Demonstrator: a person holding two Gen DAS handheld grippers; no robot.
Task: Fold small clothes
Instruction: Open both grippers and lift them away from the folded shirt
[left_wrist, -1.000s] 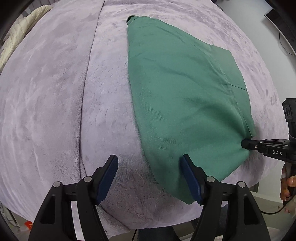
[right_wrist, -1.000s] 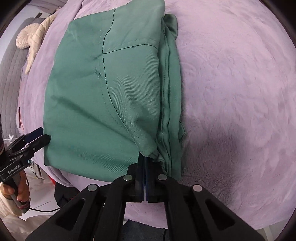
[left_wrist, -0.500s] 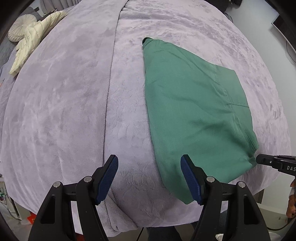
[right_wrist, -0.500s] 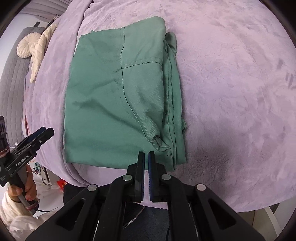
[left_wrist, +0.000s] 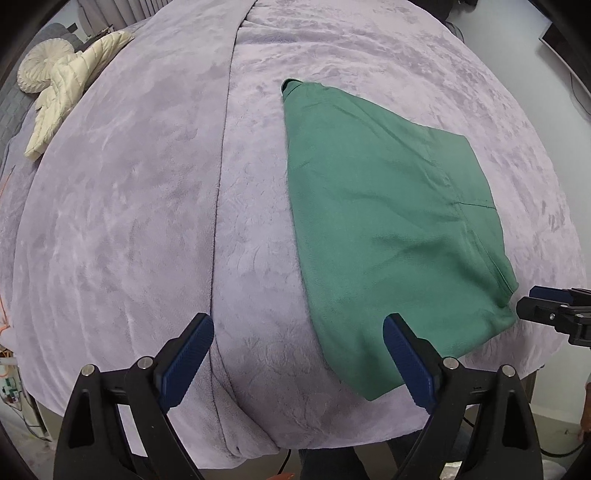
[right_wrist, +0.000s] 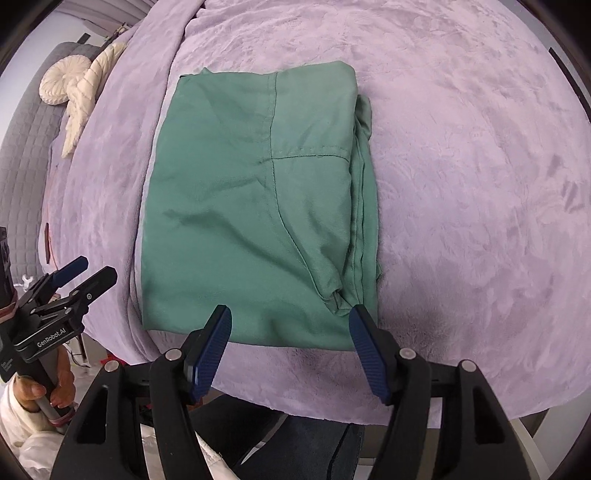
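Lying folded into a rough rectangle, the green garment (right_wrist: 258, 206) rests flat on the lilac blanket (right_wrist: 461, 184), its layered hems stacked along the three o'clock edge. Above its near edge the right gripper (right_wrist: 290, 328) has jaws opening, nothing between them. The left gripper (left_wrist: 297, 341) is opening too, over bare blanket beside the garment's nine o'clock edge, touching nothing. Wide free plush spreads toward three o'clock. A cream jacket (left_wrist: 70, 88) lies well apart at ten o'clock.

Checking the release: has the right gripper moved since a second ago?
Yes. The right gripper has let go, jaws opening, and backed off the green garment's near edge.
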